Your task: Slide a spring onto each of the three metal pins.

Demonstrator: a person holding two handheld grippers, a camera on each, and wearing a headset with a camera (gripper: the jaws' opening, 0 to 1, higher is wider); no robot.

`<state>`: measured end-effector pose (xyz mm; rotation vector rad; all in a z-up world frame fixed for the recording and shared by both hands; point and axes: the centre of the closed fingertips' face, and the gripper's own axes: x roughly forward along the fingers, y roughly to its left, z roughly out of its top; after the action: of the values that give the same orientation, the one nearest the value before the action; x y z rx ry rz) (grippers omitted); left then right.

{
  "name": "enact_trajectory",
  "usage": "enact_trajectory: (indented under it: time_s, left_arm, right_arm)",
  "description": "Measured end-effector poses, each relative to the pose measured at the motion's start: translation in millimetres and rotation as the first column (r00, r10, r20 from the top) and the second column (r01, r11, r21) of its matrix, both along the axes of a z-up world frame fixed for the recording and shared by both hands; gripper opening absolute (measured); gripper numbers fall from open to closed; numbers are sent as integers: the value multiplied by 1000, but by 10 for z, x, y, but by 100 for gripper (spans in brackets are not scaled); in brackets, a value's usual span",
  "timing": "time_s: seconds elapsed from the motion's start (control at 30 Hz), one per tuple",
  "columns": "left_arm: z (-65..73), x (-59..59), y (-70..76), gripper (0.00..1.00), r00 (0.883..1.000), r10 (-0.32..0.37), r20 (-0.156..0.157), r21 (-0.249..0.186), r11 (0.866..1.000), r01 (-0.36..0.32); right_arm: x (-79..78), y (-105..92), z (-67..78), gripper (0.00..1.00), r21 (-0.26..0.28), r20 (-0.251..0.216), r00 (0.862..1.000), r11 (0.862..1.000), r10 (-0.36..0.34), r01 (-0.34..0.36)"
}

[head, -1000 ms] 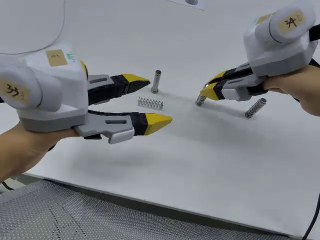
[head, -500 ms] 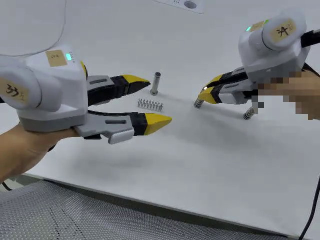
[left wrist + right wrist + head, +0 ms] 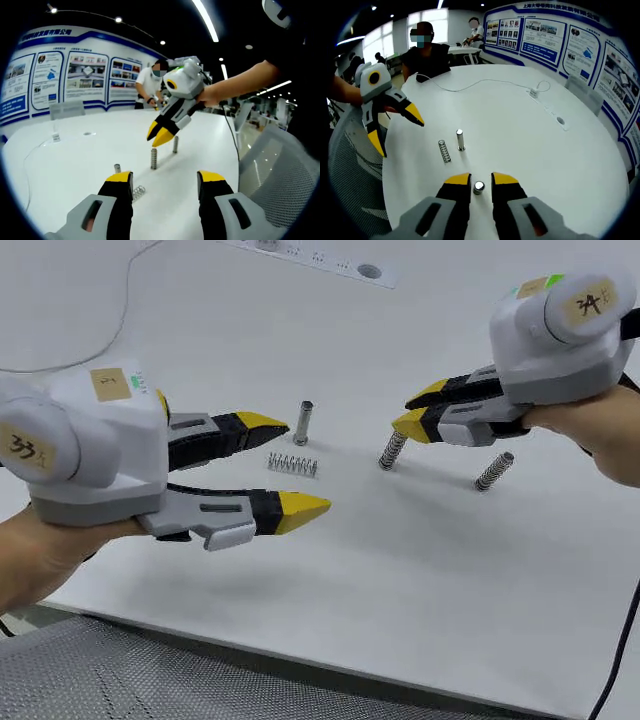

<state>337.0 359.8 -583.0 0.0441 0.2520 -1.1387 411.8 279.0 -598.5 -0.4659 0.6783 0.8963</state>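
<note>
Head view: left gripper (image 3: 305,465), jaws wide and empty, is hovering by the loose spring (image 3: 292,463) beside the bare pin (image 3: 303,423). Left gripper view: the loose spring is lying just ahead. Right gripper view: right gripper (image 3: 480,176), jaws narrowly parted, is hanging over a sprung pin (image 3: 479,187); a knock risks toppling it.

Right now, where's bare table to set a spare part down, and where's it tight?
Tight: the row of bare pin, loose spring, middle sprung pin and end sprung pin, with the left gripper and right gripper at it. Free: the near table, from that row to the front edge; also the far side, between the row and the cable.
</note>
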Motion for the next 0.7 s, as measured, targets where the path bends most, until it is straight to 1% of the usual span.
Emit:
enact_trajectory:
  time_s: [0.07, 0.2, 0.27, 0.33, 0.43, 0.57, 0.7]
  left_arm:
    - [14, 12, 14, 54, 1000, 3, 2, 1, 1000, -3]
    - [89, 87, 86, 55, 1000, 16, 14, -7, 1000, -16]
    - [111, 112, 151, 55, 1000, 18, 23, 7, 1000, -19]
    - [121, 136, 237, 55, 999, 22, 37, 28, 999, -23]
    - [131, 163, 351, 56, 999, 30, 36, 37, 999, -31]
    - [94, 182, 475, 57, 999, 44, 31, 54, 997, -46]
    - [61, 160, 529, 59, 999, 49, 17, 59, 997, -49]
  right_arm:
    - [-20, 33, 16, 16, -1, 6, 1000, 1000, 11, -11]
    - [-94, 147, 40, 16, 6, 17, 999, 999, 46, -46]
    - [-136, 219, 34, 16, 12, 17, 998, 998, 64, -64]
    - [-141, 286, 5, 16, 17, 13, 996, 996, 85, -86]
    - [-189, 403, -40, 16, 18, 8, 993, 993, 114, -114]
    - [-227, 533, -132, 16, 9, -9, 989, 989, 146, -146]
    - [-230, 640, -235, 17, 8, -23, 986, 987, 162, -162]
